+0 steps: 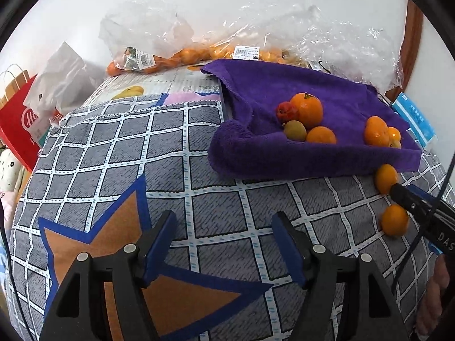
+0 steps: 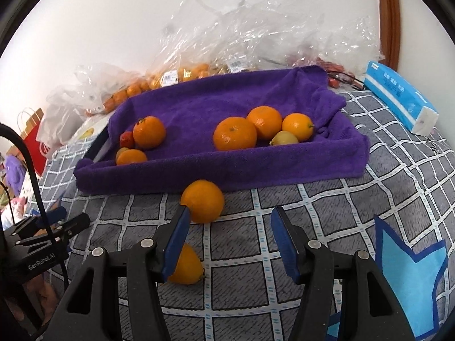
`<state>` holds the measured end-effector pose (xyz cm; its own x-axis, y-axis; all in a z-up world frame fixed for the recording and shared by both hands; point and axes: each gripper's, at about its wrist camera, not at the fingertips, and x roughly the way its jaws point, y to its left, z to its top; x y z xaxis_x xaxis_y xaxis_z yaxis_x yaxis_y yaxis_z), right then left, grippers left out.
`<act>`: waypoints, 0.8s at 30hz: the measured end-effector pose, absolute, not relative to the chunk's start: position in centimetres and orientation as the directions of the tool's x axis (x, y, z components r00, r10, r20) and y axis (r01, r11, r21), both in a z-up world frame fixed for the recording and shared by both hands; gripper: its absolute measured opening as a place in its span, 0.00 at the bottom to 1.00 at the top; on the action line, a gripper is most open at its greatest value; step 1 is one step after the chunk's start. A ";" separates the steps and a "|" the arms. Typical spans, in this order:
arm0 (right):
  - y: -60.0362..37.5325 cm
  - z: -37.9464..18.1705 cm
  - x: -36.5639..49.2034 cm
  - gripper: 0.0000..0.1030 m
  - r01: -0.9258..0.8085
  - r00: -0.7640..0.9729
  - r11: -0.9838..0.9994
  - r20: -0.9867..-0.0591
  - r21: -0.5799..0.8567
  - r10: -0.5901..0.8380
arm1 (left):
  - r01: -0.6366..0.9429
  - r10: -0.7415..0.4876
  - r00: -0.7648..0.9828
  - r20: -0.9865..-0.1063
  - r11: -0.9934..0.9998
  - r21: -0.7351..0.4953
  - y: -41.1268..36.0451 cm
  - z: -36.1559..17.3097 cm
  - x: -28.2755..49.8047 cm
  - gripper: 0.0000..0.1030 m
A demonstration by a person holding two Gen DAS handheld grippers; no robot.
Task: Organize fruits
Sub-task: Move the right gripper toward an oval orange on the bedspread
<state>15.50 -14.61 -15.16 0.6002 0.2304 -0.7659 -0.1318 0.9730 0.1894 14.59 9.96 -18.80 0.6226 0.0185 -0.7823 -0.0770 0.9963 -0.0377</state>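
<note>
At the far left of the right wrist view the left hand-held gripper (image 2: 72, 217) hangs with its jaws apart and nothing between them, above the grey checked cloth (image 2: 327, 213) that covers the surface. Ahead lies the purple towel (image 2: 199, 102), its edges raised like a tray, holding a small red fruit (image 2: 126, 139), several oranges such as the big one (image 2: 235, 133), and a yellowish fruit (image 2: 284, 137). In front, the right hand-held gripper (image 2: 227, 238) stands partly open and empty, one loose orange (image 2: 202, 201) just beyond its left finger (image 2: 176, 241) and a second orange (image 2: 186, 267) partly hidden behind it, both on the cloth outside the towel.
</note>
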 end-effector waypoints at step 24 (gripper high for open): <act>-14.7 -15.2 15.3 0.29 -0.144 0.602 0.968 -0.759 0.205 0.250 | -0.070 -0.036 0.635 -0.772 0.992 -0.104 10.6 -18.7 14.2 0.67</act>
<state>15.30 -14.66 -15.16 0.6015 0.2501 -0.7587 -0.1435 0.9681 0.2054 14.21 10.63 -18.68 0.6350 -0.0358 -0.7717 -0.0699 0.9922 -0.1036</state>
